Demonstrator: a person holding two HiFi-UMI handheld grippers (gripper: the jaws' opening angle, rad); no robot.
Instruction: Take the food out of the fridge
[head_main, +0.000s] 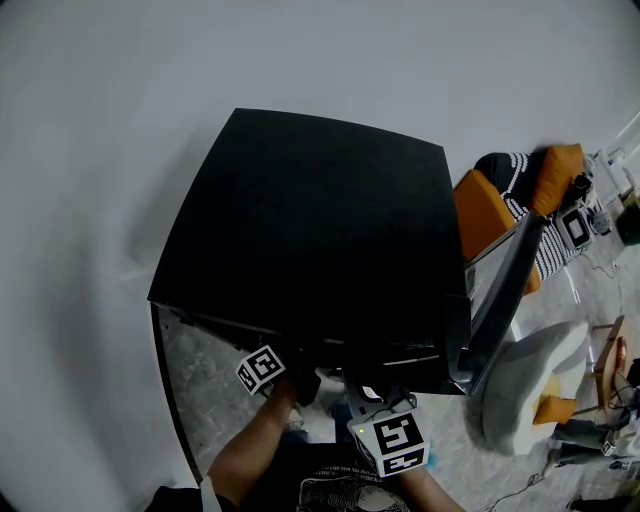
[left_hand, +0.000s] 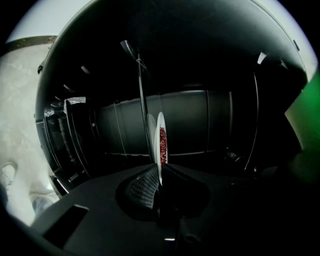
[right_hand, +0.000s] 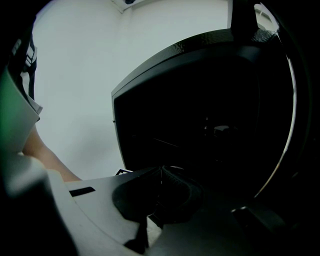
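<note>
Inside the fridge (left_hand: 200, 115), deep in the dark, the left claw (left_hand: 159, 177) is clamped on the rim of a white plate (left_hand: 160, 131) – its 2 jaws pinch the near edge, ribbed pad tight against the underside. The left gripper view catches the plate edge-on as a thin white sliver, with red food (left_hand: 163, 145) heaped on its face; what kind of food, I cannot tell. The plate sits well inside the compartment, black ribbed back wall behind it.

From the head view, the fridge is a black box seen from above, its door (head_main: 500, 290) swung open at the right over a speckled floor (head_main: 205, 390). A bare forearm (head_main: 250, 445) reaches in under the front edge.

Over to the right claw (right_hand: 160, 182) – jaws together, nothing between them, held just outside the fridge and pointed at its dark opening.
</note>
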